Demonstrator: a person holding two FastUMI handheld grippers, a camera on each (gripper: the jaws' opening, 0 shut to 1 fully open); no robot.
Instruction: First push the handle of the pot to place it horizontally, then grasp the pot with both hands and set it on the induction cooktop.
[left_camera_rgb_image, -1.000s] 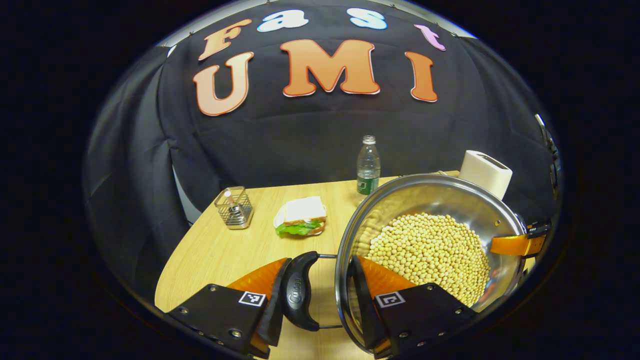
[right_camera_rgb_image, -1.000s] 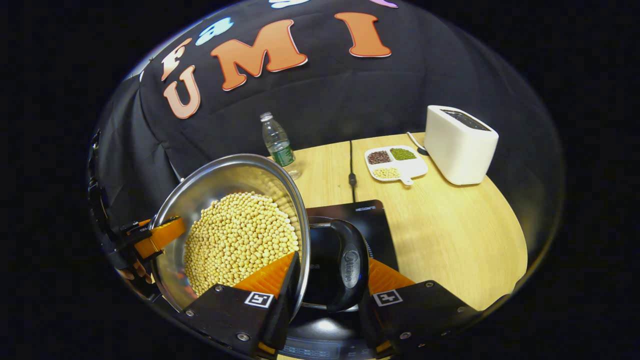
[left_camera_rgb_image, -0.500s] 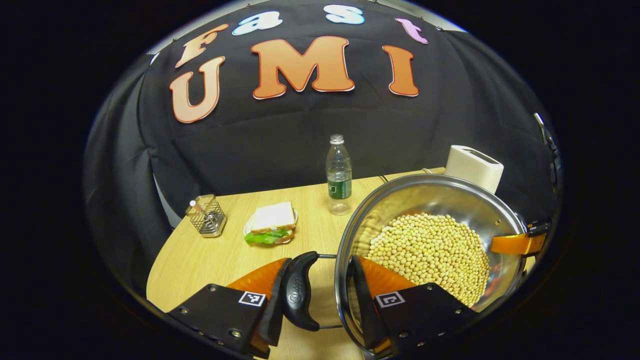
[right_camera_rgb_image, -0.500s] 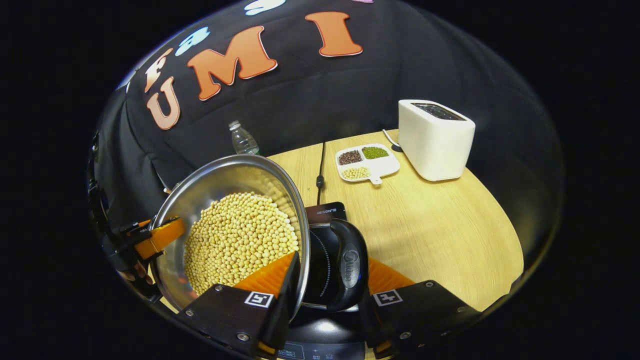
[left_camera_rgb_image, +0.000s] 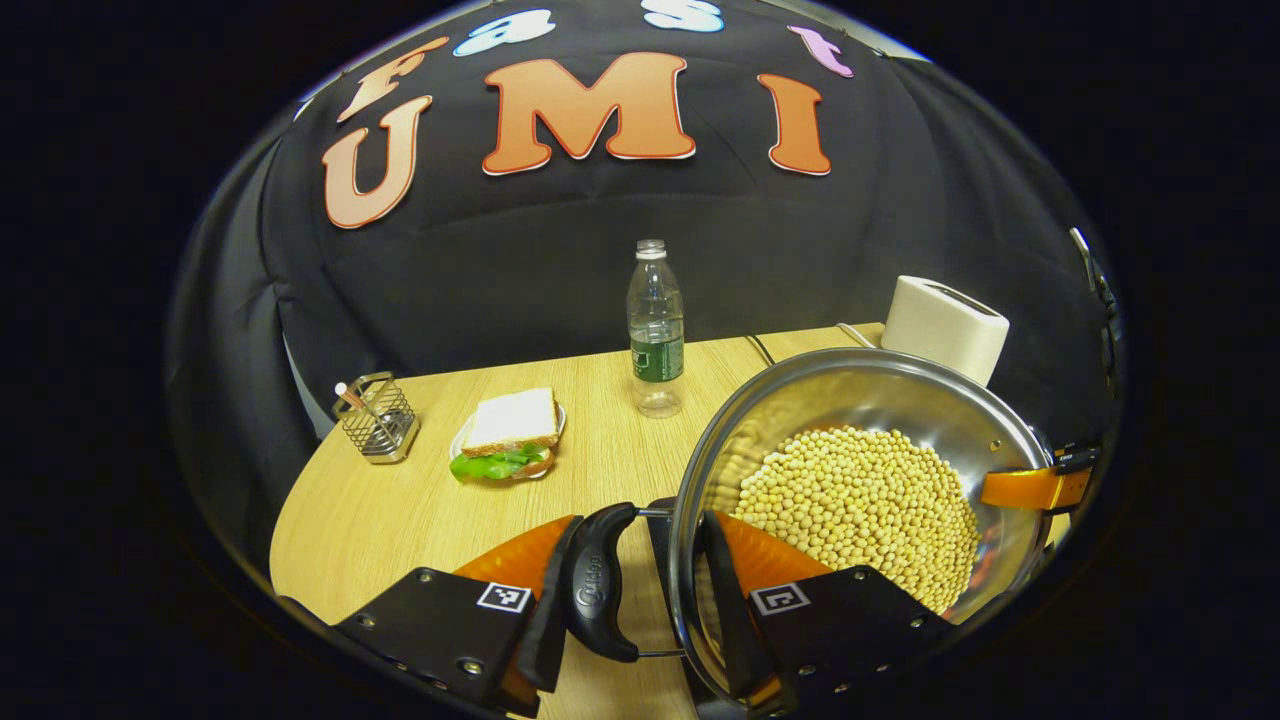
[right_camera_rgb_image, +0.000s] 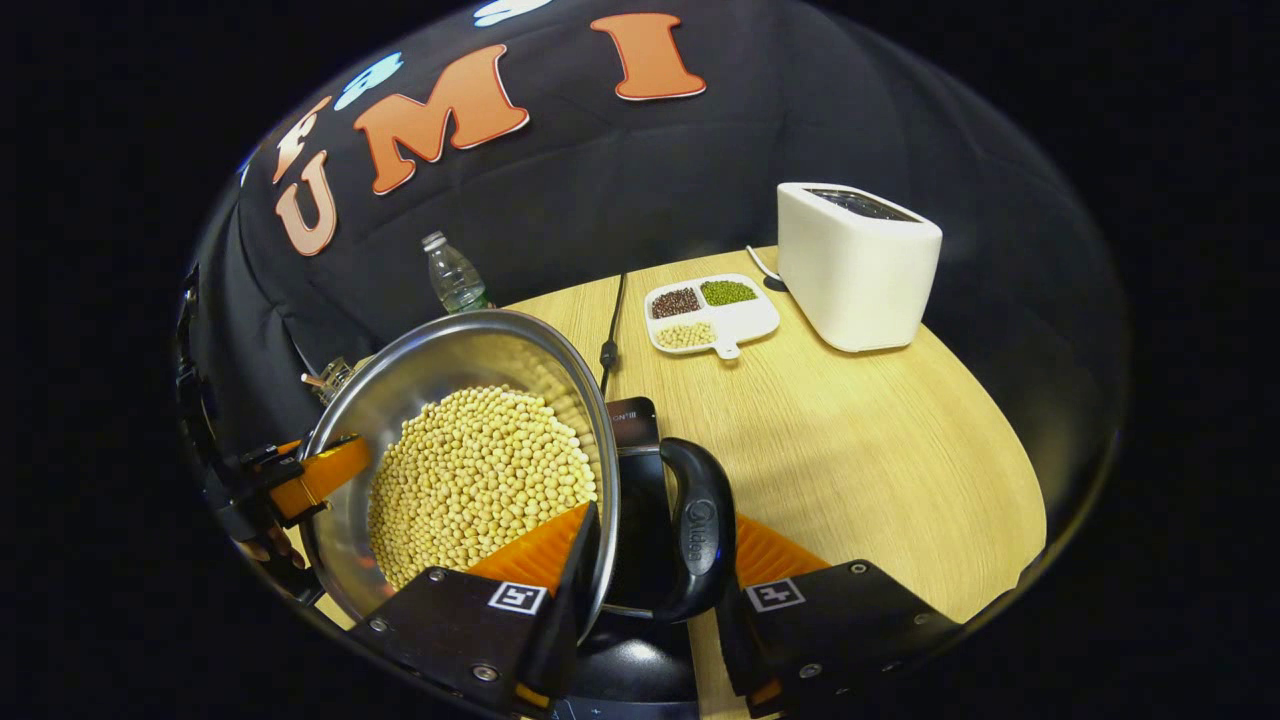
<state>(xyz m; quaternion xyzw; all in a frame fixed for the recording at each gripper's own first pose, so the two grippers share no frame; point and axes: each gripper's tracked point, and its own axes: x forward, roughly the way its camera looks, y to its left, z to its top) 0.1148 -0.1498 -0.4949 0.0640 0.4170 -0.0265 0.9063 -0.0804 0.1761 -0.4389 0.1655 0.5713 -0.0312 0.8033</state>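
Two grippers held the pot (left_camera_rgb_image: 860, 470) at this moment, one on each side. The left gripper (left_camera_rgb_image: 640, 600) had its jaws clenched across the pot's rim and the black side handle (left_camera_rgb_image: 598, 590), one finger outside the handle and the other inside the pot against the wall. The right gripper (right_camera_rgb_image: 650, 590) did the same on the opposite handle (right_camera_rgb_image: 700, 540), and it also showed far across the pot in the left gripper view. The pot was filled with yellow beans (right_camera_rgb_image: 480, 480) and appeared to be carried in the air, above the black induction cooktop (right_camera_rgb_image: 635, 425), of which a corner and a dark part lay under the right handle. Both handles looked already horizontal, so I judged the first step done and the two-handed grasp done as well. What was left was to lower the pot level on the cooktop and then release both jaws; whether the pot was centred over the plate I could not tell. On the bench (right_camera_rgb_image: 880, 450) stood a white toaster (right_camera_rgb_image: 855, 265), a divided dish of grains (right_camera_rgb_image: 710, 310), a water bottle (left_camera_rgb_image: 655, 330), a sandwich (left_camera_rgb_image: 508, 435) and a small wire basket (left_camera_rgb_image: 375, 418), all well apart from the pot.
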